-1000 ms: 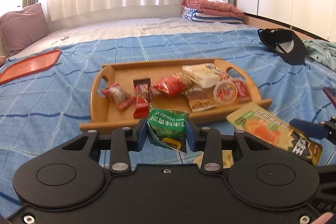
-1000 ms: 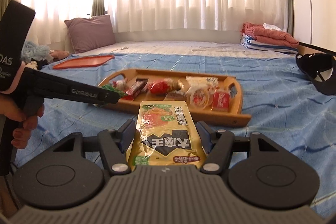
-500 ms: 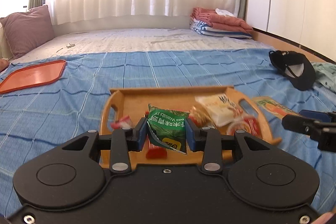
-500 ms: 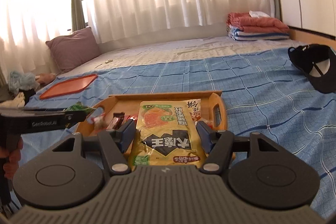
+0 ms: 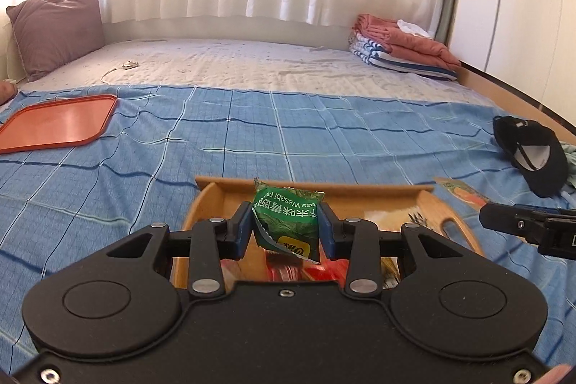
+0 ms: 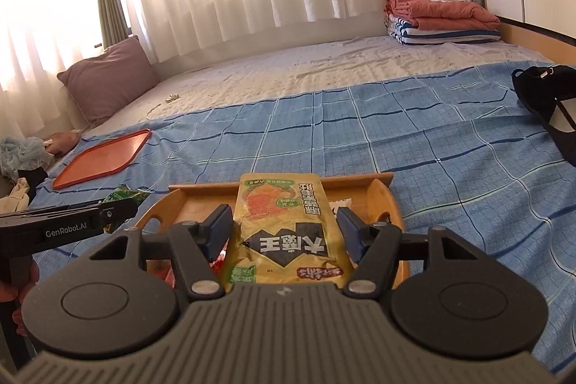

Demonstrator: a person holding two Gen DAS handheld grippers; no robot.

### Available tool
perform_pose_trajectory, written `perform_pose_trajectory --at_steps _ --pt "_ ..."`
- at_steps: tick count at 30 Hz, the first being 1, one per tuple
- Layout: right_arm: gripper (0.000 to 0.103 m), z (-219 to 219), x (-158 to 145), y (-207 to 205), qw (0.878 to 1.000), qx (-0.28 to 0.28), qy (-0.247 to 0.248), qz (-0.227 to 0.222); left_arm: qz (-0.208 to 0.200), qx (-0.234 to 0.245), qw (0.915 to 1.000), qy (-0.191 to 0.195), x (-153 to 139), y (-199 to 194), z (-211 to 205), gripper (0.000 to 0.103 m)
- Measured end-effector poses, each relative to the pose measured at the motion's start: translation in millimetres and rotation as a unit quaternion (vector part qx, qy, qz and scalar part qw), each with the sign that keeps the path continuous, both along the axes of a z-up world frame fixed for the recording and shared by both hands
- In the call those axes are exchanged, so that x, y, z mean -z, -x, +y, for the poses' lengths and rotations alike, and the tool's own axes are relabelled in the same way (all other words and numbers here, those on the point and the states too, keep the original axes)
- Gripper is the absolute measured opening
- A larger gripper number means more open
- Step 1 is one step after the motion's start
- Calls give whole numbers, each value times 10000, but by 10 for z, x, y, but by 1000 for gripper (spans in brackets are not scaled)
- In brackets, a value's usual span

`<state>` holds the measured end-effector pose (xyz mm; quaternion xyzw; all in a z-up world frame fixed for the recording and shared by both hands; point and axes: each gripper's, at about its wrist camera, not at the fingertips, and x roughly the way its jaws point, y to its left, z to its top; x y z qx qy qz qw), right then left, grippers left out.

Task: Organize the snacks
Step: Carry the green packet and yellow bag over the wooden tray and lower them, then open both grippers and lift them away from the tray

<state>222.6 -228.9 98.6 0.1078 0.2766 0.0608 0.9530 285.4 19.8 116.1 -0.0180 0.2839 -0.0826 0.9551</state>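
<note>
My left gripper (image 5: 284,225) is shut on a green wasabi pea packet (image 5: 286,216) and holds it over the wooden tray (image 5: 360,191), which holds several snacks, mostly hidden under my grippers. My right gripper (image 6: 284,229) is shut on a yellow snack pouch (image 6: 284,222) and holds it over the same tray (image 6: 381,200). The right gripper's finger and the pouch tip (image 5: 464,195) show at right in the left wrist view. The left gripper and its green packet (image 6: 124,195) show at left in the right wrist view.
The tray lies on a blue checked blanket (image 5: 252,139) on a bed. An orange tray (image 5: 57,123) lies at the far left. A black cap (image 5: 529,153) lies at right. Folded laundry (image 5: 399,45) and a purple pillow (image 5: 54,27) sit at the back.
Both grippers have moved forward and up over the wooden tray with their packets still held. The tray's snacks have slid under the grippers out of sight.
</note>
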Motion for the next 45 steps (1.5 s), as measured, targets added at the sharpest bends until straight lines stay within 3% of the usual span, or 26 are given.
perform_pose_trajectory --at_steps 10,22,32,45 --pt "66 203 177 -609 9991 -225 138 336 450 -127 9988 -147 278 -649 -12 36" --pt "66 391 543 -1314 9892 -481 -228 1368 902 -134 9958 -98 654 -1259 42 36" --pt "66 513 732 -1631 9871 -437 -184 1528 1064 -154 9942 3 963 -1482 101 36" --pt "66 722 834 -1673 9859 -813 435 1393 1071 -156 9941 -50 1068 -1516 144 37"
